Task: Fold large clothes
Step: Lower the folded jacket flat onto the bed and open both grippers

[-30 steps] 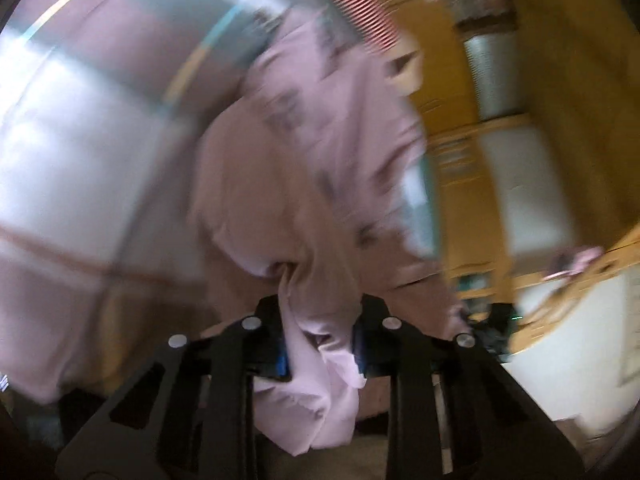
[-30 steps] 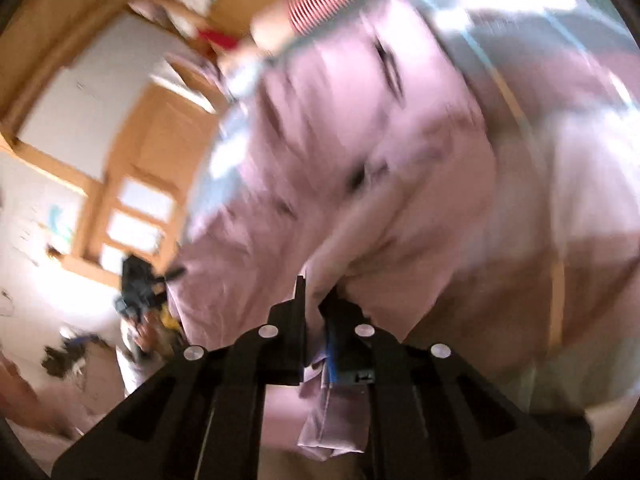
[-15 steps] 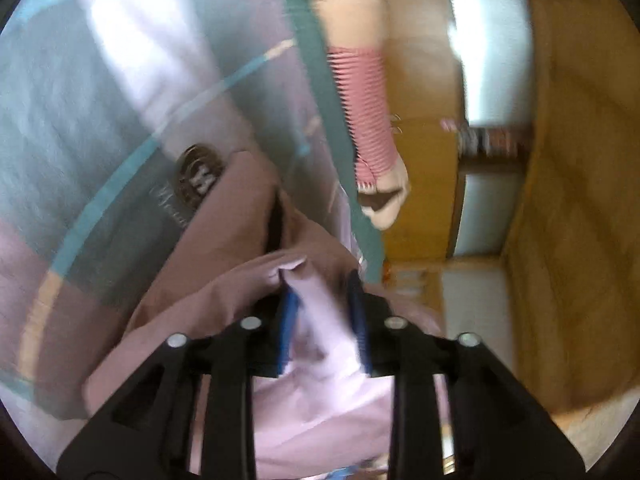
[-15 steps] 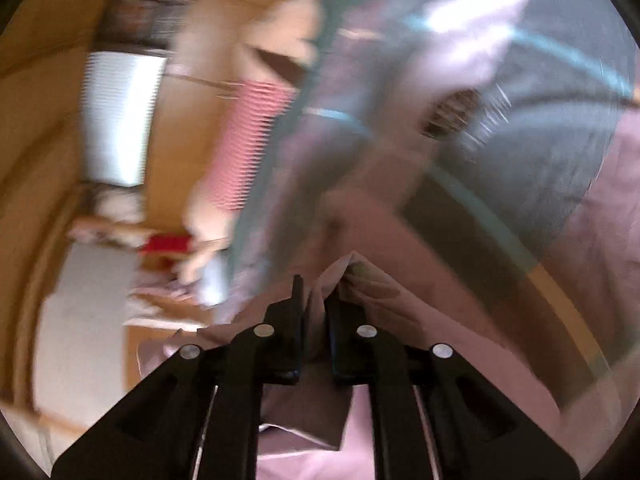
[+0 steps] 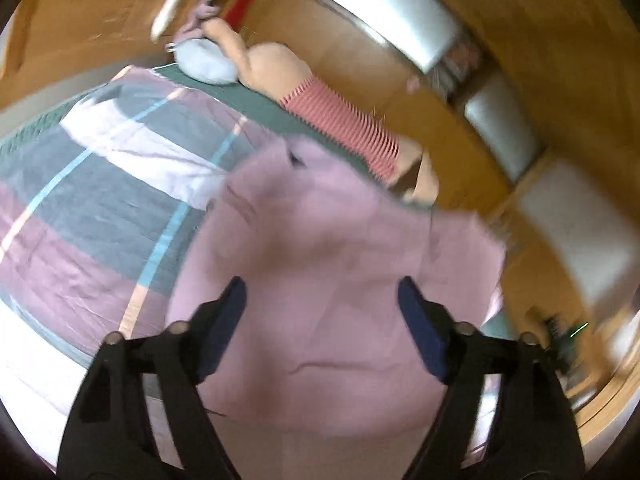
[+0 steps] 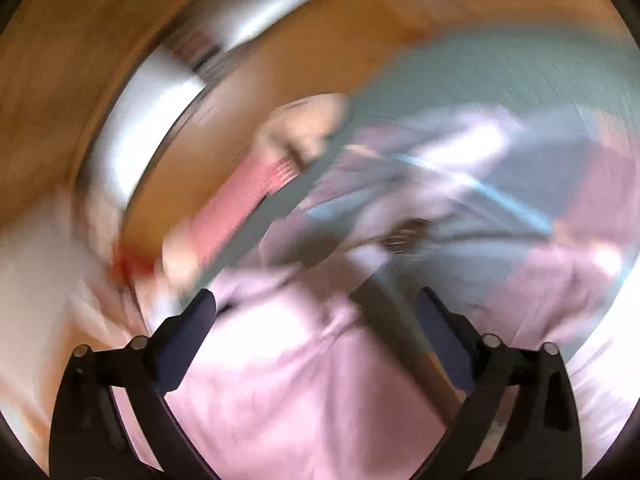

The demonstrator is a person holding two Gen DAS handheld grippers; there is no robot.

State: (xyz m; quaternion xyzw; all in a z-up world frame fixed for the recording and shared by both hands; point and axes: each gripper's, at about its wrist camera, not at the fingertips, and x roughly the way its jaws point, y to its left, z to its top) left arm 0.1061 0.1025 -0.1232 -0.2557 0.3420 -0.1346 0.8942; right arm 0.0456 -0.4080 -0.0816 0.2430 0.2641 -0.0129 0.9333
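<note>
Left wrist view shows our left gripper [image 5: 320, 300] and right gripper [image 6: 316, 312] opening, gripping nothing, above the pink garment [image 5: 332, 280] spread unfolded on the bed [image 5: 100, 200]; folding remains.

Left claw [image 5: 322, 312] jaws opening, pads apart; right claw [image 6: 316, 322] jaws opening wide

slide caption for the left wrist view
Left gripper opening above the pink garment on the plaid bedspread.
</note>
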